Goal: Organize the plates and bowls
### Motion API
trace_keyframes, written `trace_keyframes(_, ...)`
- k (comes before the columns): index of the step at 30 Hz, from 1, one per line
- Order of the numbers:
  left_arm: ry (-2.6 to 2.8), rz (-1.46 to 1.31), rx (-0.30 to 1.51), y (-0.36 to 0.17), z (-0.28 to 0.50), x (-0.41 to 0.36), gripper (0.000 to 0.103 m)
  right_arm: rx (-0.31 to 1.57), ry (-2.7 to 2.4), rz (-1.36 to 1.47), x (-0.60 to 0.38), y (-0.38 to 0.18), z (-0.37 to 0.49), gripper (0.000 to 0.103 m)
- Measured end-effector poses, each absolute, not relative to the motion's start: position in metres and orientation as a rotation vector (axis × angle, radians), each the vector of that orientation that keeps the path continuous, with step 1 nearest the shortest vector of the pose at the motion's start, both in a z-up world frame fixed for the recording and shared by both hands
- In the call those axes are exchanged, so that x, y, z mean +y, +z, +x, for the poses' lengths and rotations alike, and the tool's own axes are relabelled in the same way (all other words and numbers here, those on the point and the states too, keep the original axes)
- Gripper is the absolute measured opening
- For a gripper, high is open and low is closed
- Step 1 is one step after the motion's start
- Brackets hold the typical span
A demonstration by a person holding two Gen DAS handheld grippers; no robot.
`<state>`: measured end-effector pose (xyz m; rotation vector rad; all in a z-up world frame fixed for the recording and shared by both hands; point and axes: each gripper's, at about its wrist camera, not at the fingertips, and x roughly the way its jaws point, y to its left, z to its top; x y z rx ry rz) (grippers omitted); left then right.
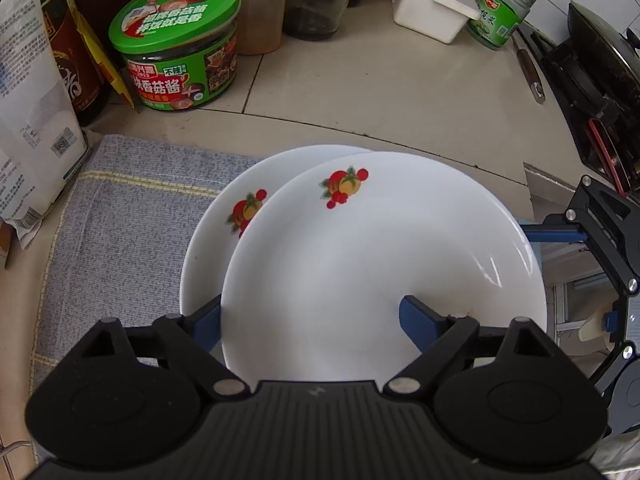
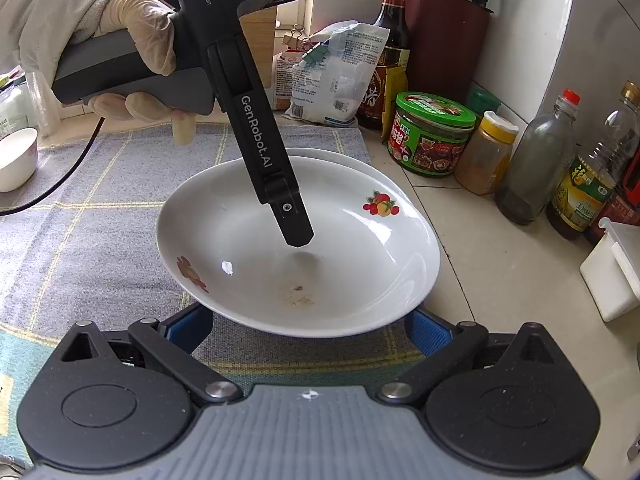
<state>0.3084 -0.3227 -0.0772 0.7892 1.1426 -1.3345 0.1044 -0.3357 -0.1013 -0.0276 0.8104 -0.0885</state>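
Observation:
A white plate with a fruit print (image 1: 380, 264) lies tilted over a second, matching plate (image 1: 212, 232) on the grey-blue cloth (image 1: 132, 208). My left gripper (image 1: 310, 320) is open, with one finger over the top plate's near rim and the other beside and below it. In the right wrist view the same top plate (image 2: 280, 256) hangs over my right gripper (image 2: 308, 328), which is open with its blue fingers under the near rim. The lower plate's rim (image 2: 332, 158) shows behind. The left gripper's finger (image 2: 292, 224) reaches down into the plate.
A green-lidded jar (image 1: 180, 44), a yellow-lidded spice jar (image 1: 260, 8), dark bottles and a white bag (image 1: 28, 120) stand at the back left. A white box (image 1: 432, 4), a knife (image 1: 528, 68) and a wok (image 1: 600, 52) are on the right. A small white bowl (image 2: 16, 158) sits far left.

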Motion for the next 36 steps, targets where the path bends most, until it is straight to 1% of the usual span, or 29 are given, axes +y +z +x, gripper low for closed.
trace_keyframes(22,-1.314,0.790,1.103,-0.062,0.305,-0.313,0.091,0.795,-0.091,-0.029,-0.338,-0.098,0.100,0.103)
trace_keyframes(36,-1.332,0.726,1.091,-0.050,0.308,-0.298,0.091,0.787,-0.076,-0.059,-0.335,-0.099,0.099,0.103)
